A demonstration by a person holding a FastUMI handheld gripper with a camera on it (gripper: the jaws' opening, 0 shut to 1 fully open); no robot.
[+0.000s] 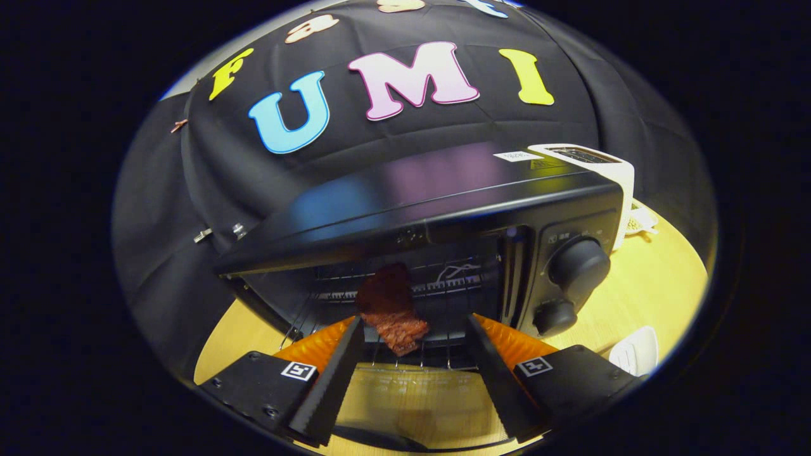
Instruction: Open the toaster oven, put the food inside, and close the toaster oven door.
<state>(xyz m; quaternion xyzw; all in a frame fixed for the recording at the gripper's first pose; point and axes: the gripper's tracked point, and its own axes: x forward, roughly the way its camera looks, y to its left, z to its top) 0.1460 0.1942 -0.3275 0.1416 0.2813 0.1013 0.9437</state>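
The black toaster oven (pixel 405 196) stands on a wooden table with its door (pixel 412 399) folded down flat beneath my fingers. A dark reddish-brown piece of meat (pixel 389 307) lies on the wire rack (pixel 443 345) at the mouth of the oven, its near end hanging a little over the rack's front edge. My gripper (pixel 415 322) is open, its fingertips at the oven's opening. The meat sits between them, close against the left fingertip (pixel 351 335) and well apart from the right one. Nothing is gripped.
Two round knobs (pixel 580 266) sit on the oven's right panel, just beyond my right finger. A white toaster (pixel 599 164) stands behind the oven on the right. A small white object (pixel 637 349) lies on the table (pixel 659 285) beside the right finger.
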